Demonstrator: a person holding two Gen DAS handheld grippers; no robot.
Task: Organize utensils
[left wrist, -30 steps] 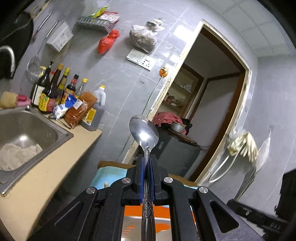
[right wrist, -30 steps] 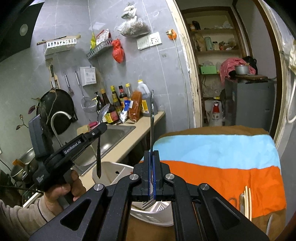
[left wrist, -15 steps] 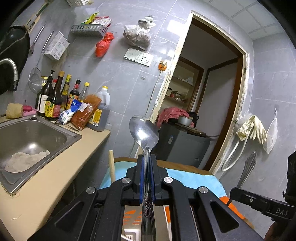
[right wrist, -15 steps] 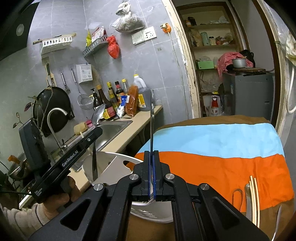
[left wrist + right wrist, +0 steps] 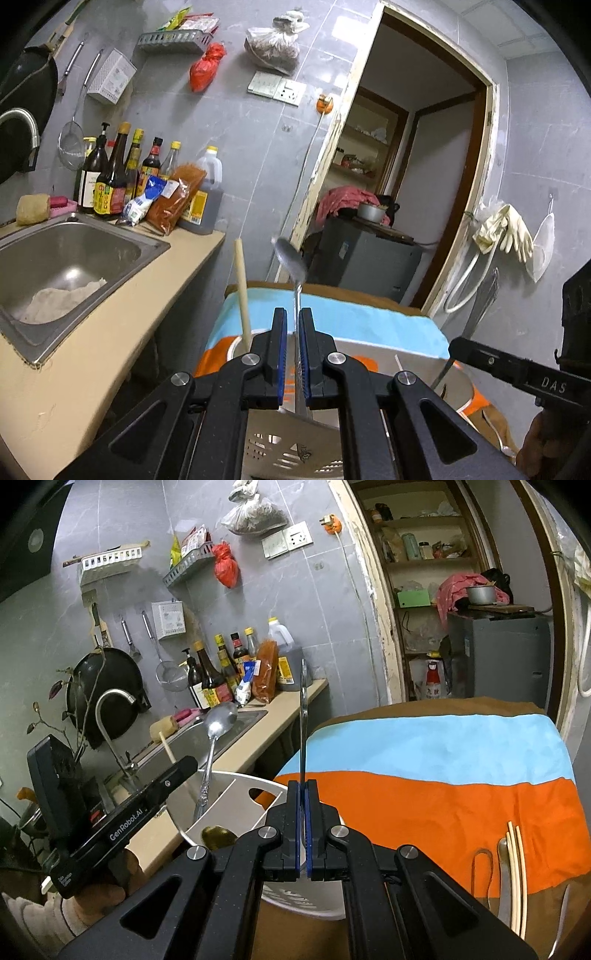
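Striped table (image 5: 436, 805) mostly open across blue and orange bands. White caddy (image 5: 236, 786) blocks near-left edge; chopstick (image 5: 242, 291) and spoon (image 5: 212, 753) stick up from it. Chopsticks (image 5: 515, 871) crowd near-right corner.

— Left claw (image 5: 294, 332): how does it stand?
— Blue pads nearly together, angled slightly downward, a hand (image 5: 107, 878) in a pale sleeve wrapped round its grip.
— And the right claw (image 5: 303, 812)?
— Pads pressed tight, tilted downward, alongside the left.
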